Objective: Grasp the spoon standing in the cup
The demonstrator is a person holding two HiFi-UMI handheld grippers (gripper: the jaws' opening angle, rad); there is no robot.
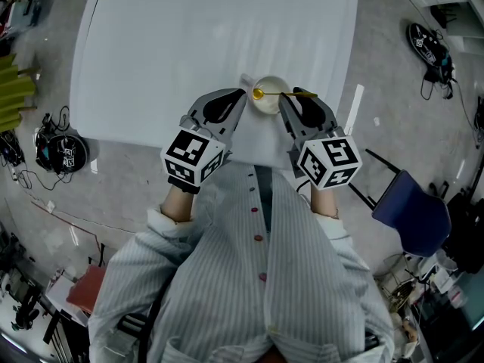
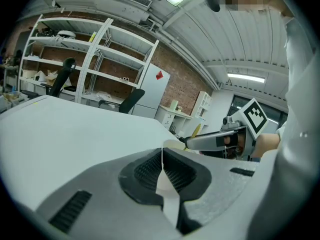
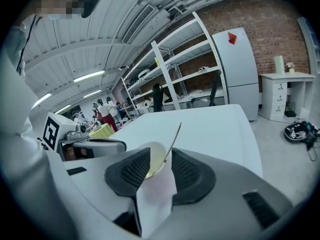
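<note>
A pale cup [image 1: 270, 100] stands near the front edge of the white table [image 1: 212, 44], with a gold spoon [image 1: 261, 94] in it, handle leaning right. My left gripper [image 1: 242, 95] meets the cup's left rim [image 2: 173, 144]; its jaws [image 2: 162, 156] are pressed together on a thin white wall. My right gripper [image 1: 290, 98] comes in from the right. In the right gripper view its jaws [image 3: 157, 154] stand apart around the cup [image 3: 156, 194], and the spoon's handle [image 3: 173, 139] rises beside the right pad without being pinched.
A dark blue chair [image 1: 412, 203] stands on the floor to my right, and a headset with cables [image 1: 60, 151] lies on the left. Metal shelving [image 2: 90, 59] and a white fridge [image 3: 240, 69] stand beyond the table. A yellow-green object [image 1: 13, 89] is at the far left.
</note>
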